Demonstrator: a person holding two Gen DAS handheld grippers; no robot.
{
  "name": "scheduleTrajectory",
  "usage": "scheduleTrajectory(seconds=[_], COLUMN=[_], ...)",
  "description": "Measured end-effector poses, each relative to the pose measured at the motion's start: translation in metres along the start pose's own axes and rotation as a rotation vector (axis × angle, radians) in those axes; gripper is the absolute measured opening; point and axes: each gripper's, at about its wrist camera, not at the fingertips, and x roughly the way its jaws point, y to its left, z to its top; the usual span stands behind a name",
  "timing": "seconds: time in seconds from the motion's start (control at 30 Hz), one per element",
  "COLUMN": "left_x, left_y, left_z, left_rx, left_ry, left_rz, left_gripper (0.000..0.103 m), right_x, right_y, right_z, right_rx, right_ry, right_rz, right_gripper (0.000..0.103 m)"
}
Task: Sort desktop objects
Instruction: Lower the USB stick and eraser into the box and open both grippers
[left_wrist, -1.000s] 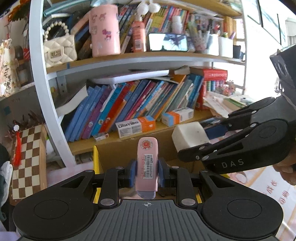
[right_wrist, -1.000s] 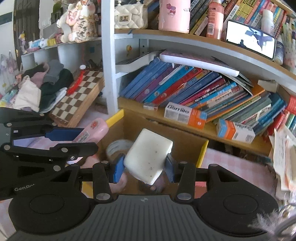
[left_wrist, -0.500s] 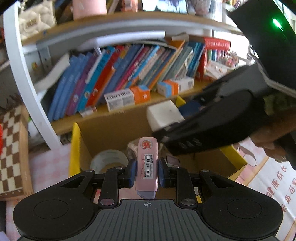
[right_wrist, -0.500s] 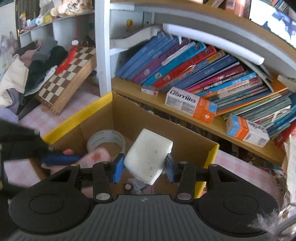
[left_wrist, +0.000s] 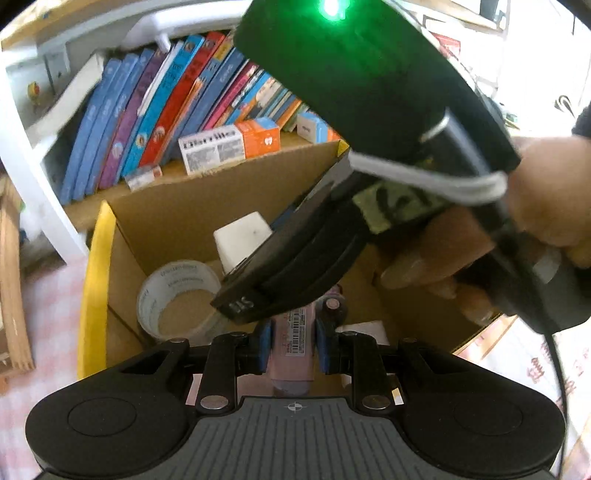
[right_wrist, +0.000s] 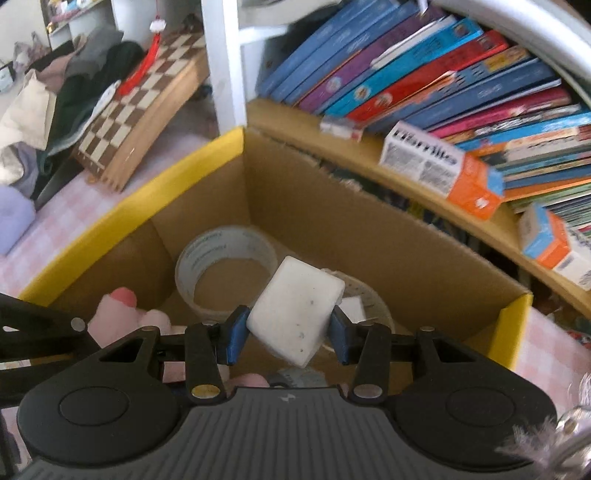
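My left gripper (left_wrist: 291, 343) is shut on a pink tube with a barcode label (left_wrist: 291, 341), held above the open cardboard box with a yellow rim (left_wrist: 92, 280). Most of the tube's top is hidden behind the right gripper's black body, which crosses the left wrist view. My right gripper (right_wrist: 286, 330) is shut on a white block eraser (right_wrist: 295, 310), tilted, over the inside of the same box (right_wrist: 125, 214). The eraser (left_wrist: 242, 236) also shows in the left wrist view. The pink tube's end (right_wrist: 122, 310) appears at the lower left in the right wrist view.
A roll of clear tape (right_wrist: 225, 266) lies on the box floor, with a second roll (right_wrist: 364, 299) and small items beside it. Behind the box is a shelf of leaning books (right_wrist: 424, 74) and toothpaste cartons (right_wrist: 439, 166). A chessboard (right_wrist: 147, 99) leans at the left. A hand (left_wrist: 480, 229) grips the right tool.
Both grippers have come down and forward over the box, now pointing into it. The right gripper has crossed in front of the left camera. Both grips are unchanged.
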Motion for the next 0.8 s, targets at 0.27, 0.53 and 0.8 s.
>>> scheduleTrajectory(seconds=[0.27,0.53,0.8], left_x=[0.009,0.007,-0.013], left_y=[0.016,0.014,0.006], left_z=[-0.006,-0.008,-0.008], left_rx=[-0.149,-0.176,-0.128], left_ry=[0.050,0.056,-0.007], left_rz=[-0.080,-0.072,-0.038], left_gripper=[0.024,0.028,0.051], right_x=[0.013,0.012,-0.010], right_y=[-0.001,-0.002,-0.002], right_z=[0.000,-0.002,0.002], right_rx=[-0.009,0.003,0.030], right_ry=[0.044,0.037,-0.039], right_rz=[0.019,0.023,0.020], right_gripper=[0.044,0.048,0.064])
